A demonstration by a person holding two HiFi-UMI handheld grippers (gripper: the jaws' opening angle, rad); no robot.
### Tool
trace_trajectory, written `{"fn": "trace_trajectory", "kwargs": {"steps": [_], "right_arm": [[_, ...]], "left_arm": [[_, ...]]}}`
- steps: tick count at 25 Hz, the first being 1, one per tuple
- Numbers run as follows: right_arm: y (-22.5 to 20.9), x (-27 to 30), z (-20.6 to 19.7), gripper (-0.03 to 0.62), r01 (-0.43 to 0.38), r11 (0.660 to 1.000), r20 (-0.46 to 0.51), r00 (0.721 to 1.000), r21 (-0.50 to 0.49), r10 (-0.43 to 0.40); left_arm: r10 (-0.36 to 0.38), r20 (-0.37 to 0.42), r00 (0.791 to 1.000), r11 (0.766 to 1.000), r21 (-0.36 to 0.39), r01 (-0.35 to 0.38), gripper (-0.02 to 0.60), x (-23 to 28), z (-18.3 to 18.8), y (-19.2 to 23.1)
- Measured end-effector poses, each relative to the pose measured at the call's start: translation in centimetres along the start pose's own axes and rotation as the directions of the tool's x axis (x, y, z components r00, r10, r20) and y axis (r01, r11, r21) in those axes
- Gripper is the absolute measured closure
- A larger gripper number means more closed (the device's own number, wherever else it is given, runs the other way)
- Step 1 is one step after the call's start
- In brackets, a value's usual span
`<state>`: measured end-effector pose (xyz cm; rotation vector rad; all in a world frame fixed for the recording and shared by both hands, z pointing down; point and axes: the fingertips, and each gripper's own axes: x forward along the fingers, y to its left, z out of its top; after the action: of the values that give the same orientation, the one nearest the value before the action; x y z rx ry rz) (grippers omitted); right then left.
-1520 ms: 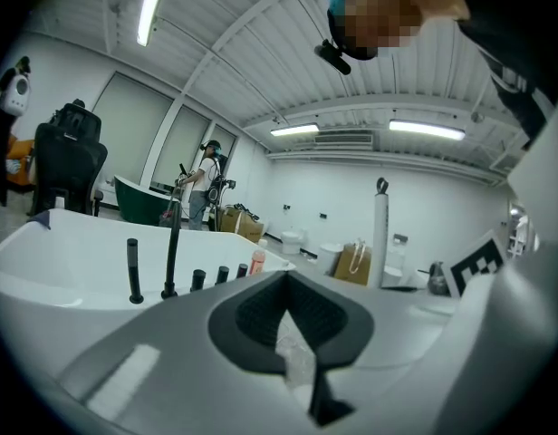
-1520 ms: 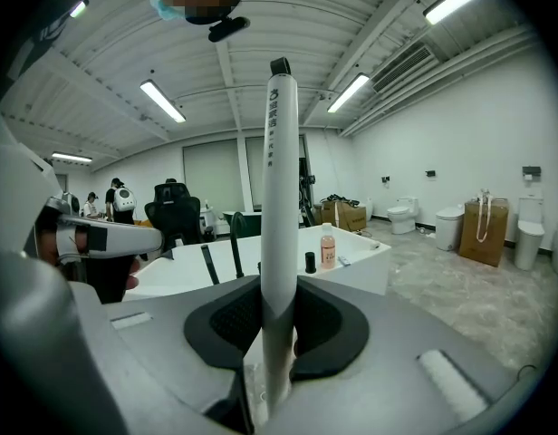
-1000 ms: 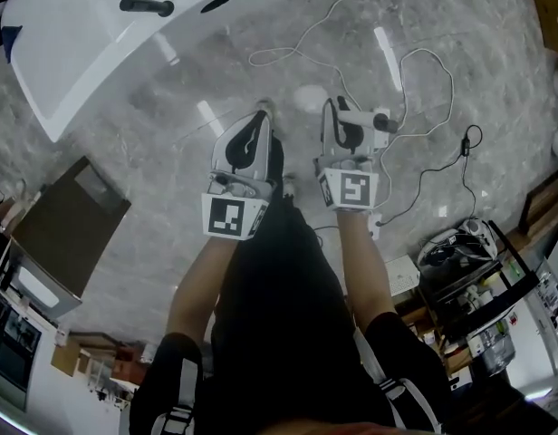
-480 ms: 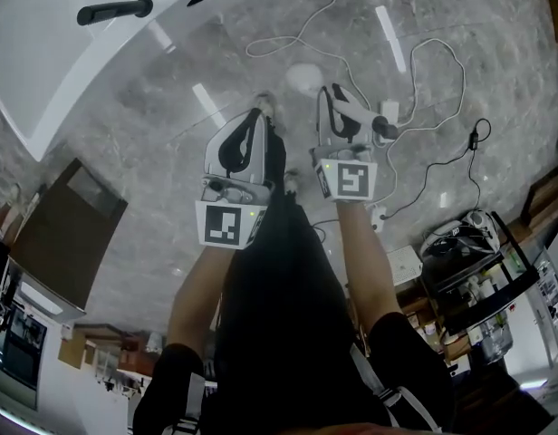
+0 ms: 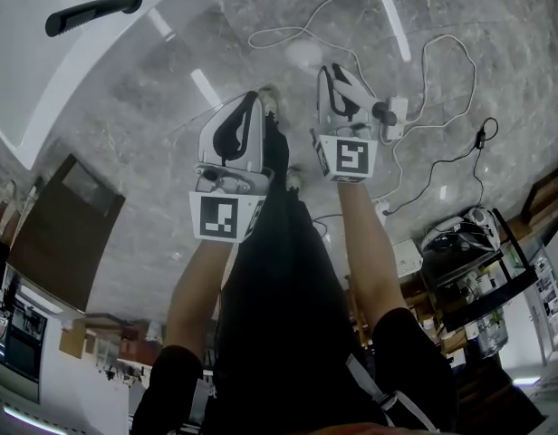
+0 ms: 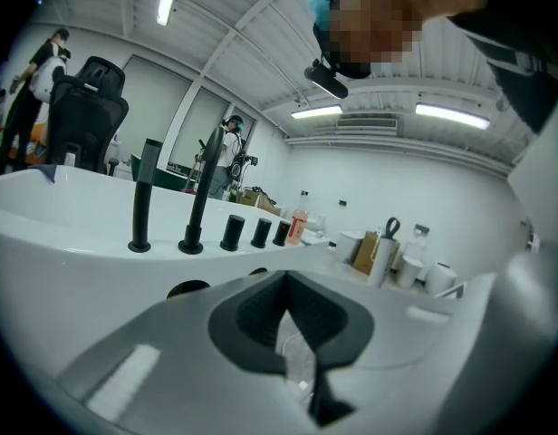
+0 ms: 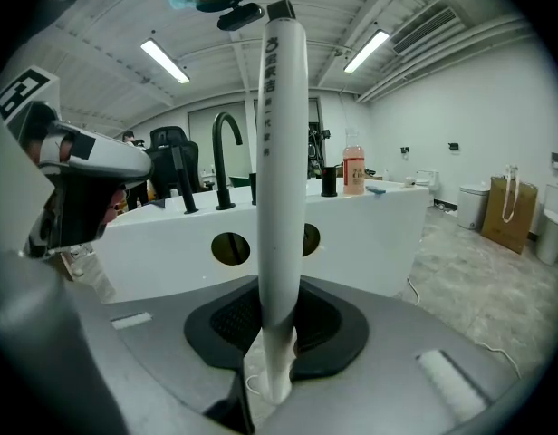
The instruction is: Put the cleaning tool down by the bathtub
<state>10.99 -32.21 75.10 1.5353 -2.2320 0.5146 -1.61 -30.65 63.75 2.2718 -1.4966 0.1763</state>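
Note:
The cleaning tool (image 7: 281, 198) is a long white handle that stands upright between my right gripper's (image 7: 274, 370) jaws, which are shut on its lower end. From the head view, the tool (image 5: 374, 111) sticks out to the right of the right gripper (image 5: 338, 89) and ends in a dark tip. The white bathtub (image 5: 43, 80) lies at the upper left, and its side with two round holes (image 7: 370, 234) fills the middle of the right gripper view. My left gripper (image 5: 252, 107) hangs beside the right one, shut (image 6: 293, 333) with nothing in it.
White cables (image 5: 424, 53) and a power strip (image 5: 397, 107) lie on the marble floor just right of the tool. Black taps (image 6: 139, 198) and an orange bottle (image 7: 353, 170) stand on the tub rim. A brown cabinet (image 5: 66, 234) is at left, a cluttered shelf (image 5: 478, 279) at right.
Both grippers have sunk toward the floor, the right one still holding the tool. The bathtub has slid toward the upper left of the head view.

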Motion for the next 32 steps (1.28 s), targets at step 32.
{"fn": "trace_trajectory", "kwargs": {"steps": [32], "right_arm": [[-0.3,13.2,-16.5,0.529,-0.001,0.999,-0.112,0.994,-0.035,-0.003]], "left_arm": [[0.043,0.013,0.999,0.999,-0.019,-0.043,0.574,4.2,-7.5,6.7]]}}
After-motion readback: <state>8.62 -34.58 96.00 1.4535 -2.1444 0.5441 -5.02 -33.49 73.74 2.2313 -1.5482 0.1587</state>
